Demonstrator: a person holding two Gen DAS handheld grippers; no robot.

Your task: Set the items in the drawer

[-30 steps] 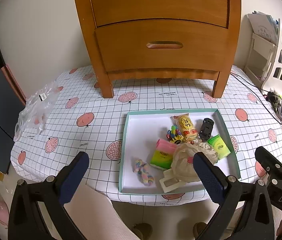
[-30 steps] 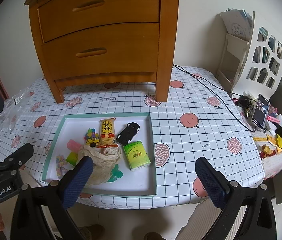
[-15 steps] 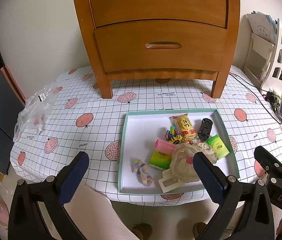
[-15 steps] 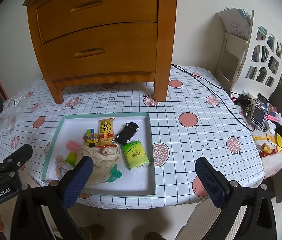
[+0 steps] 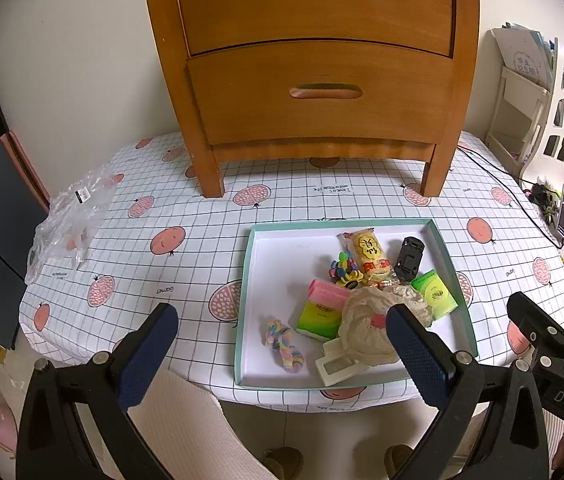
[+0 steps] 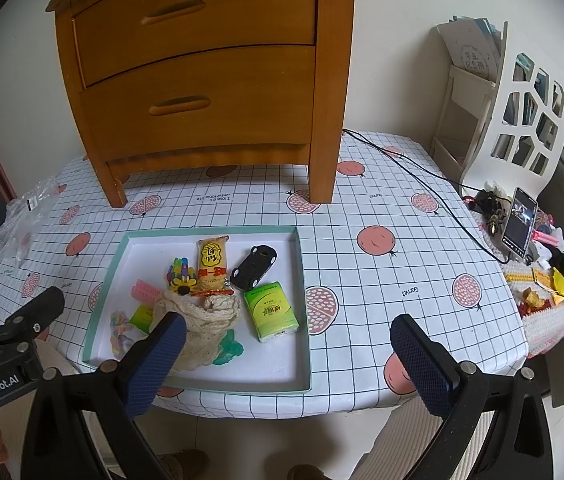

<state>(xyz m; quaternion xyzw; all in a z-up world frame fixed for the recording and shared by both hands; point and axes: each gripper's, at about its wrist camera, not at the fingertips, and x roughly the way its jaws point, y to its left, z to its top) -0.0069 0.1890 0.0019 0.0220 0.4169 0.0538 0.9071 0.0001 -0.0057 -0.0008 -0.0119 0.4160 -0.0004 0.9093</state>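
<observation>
Both grippers idle off the table's near edge — left gripper (image 5: 282, 344) and right gripper (image 6: 288, 346) each spread wide, holding nothing. Items sit in the teal tray (image 6: 302, 280) near that edge: snack packet (image 6: 211, 266), toy car (image 6: 253, 266), green tissue pack (image 6: 270, 311), knit pouch (image 6: 197, 320). Wooden chest (image 5: 314, 76) stands at the far edge — both drawers closed.

Clutter around the edges of the counter

A crumpled clear plastic bag (image 5: 69, 224) lies at the left edge; a black cable (image 6: 422, 184) runs over the checked tablecloth (image 6: 382, 272) to a phone (image 6: 518, 222) propped at the right edge, near a white cut-out shelf (image 6: 522, 112).
</observation>
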